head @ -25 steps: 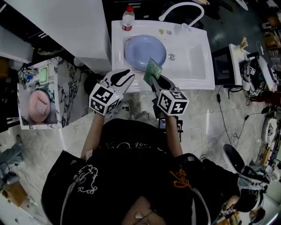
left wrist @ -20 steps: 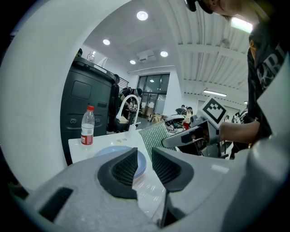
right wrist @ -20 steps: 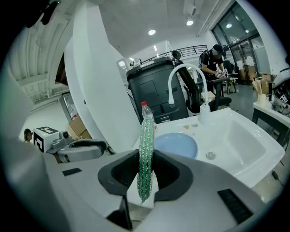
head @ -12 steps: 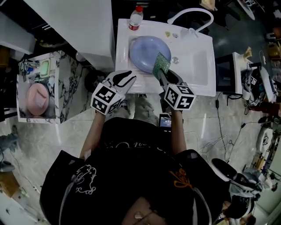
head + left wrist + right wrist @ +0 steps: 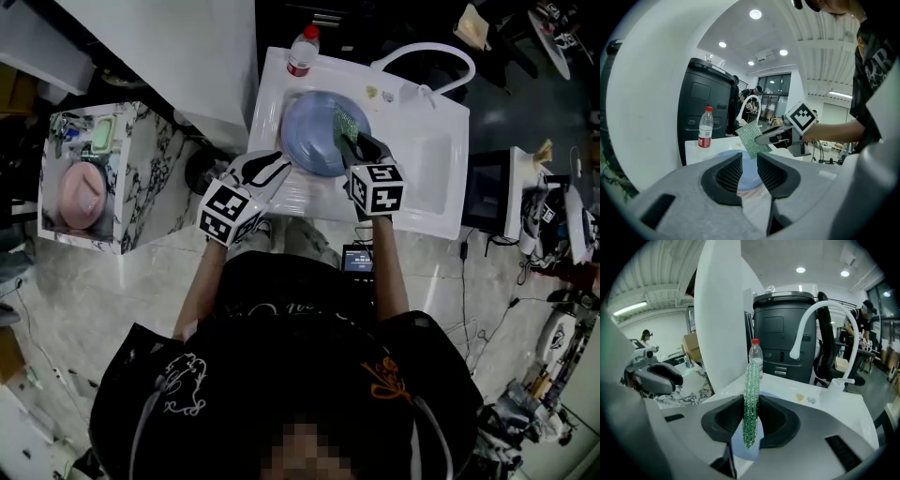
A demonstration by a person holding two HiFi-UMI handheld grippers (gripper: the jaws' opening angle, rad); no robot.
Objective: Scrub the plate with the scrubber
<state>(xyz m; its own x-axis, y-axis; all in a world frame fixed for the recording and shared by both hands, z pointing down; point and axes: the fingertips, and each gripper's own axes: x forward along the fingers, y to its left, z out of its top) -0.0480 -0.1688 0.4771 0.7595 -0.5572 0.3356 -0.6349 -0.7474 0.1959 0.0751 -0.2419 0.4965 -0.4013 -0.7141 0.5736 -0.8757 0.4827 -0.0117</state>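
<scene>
Looking down in the head view, the blue plate [image 5: 309,141] lies in the sink [image 5: 427,150]; the right gripper [image 5: 354,141] holds the green scrubber [image 5: 345,124] over the plate's right part, and the left gripper [image 5: 272,161] hovers at the plate's near-left edge. Left gripper view: jaws narrowly apart, empty, with the plate beyond them. Right gripper view: jaws clamp the scrubber edge-on above the plate, with a bottle [image 5: 756,357] behind the plate

Pale marble floor [image 5: 84,309] is seen below; marble-print side unit [image 5: 155,178] is set left of white surface [image 5: 448,211]; dark cabinet [image 5: 785,333] behind; ceiling spots [image 5: 757,14] lit.
</scene>
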